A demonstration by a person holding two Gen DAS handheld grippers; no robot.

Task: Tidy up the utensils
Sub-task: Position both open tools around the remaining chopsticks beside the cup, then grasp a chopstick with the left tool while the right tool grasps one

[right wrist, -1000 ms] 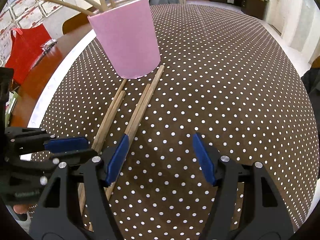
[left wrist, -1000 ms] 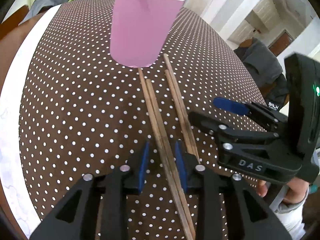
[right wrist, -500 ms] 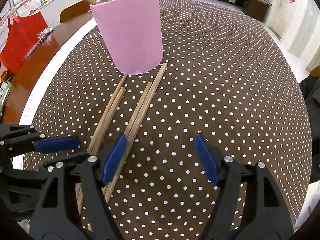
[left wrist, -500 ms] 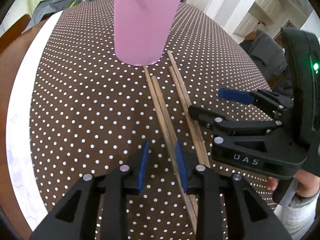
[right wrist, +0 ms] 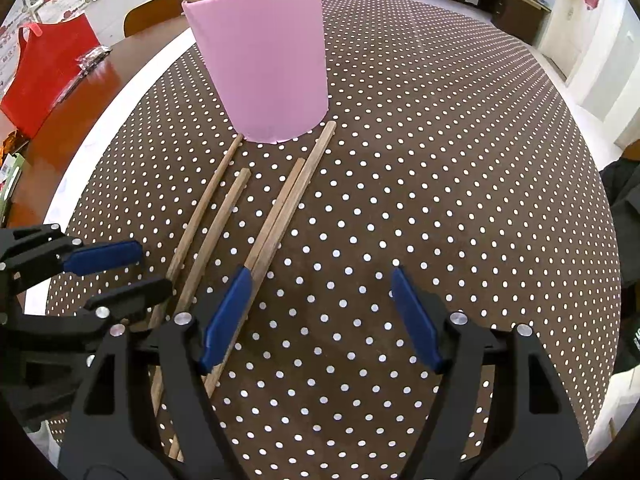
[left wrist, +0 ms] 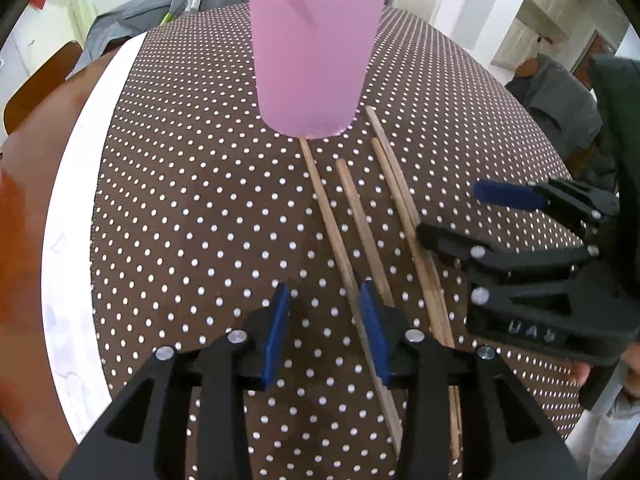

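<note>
Cup: a pink cup (left wrist: 314,64) is stood on the dotted cloth (left wrist: 192,208).
Chopsticks: four chopsticks (left wrist: 360,216) are laid just before the cup.
Left gripper (left wrist: 325,330): its jaws are being opened near the chopsticks; nothing is seen gripped.

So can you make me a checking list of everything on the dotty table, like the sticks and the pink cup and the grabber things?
Surface: round table under a brown polka-dot cloth with a white edge.
Job's things: pink cup standing upright, wooden sticks already in it; four loose chopsticks lying flat in front of it, two close together, two slightly apart.
Clutter: red bag on the bare wood beyond the cloth.
Grippers: left gripper low over the left two chopsticks, jaws opening, one stick between them, not pinched; right gripper open, holding nothing, beside the right pair.
Cables: nothing seen.
Surroundings: grey clothing on chairs, cabinets behind.
</note>
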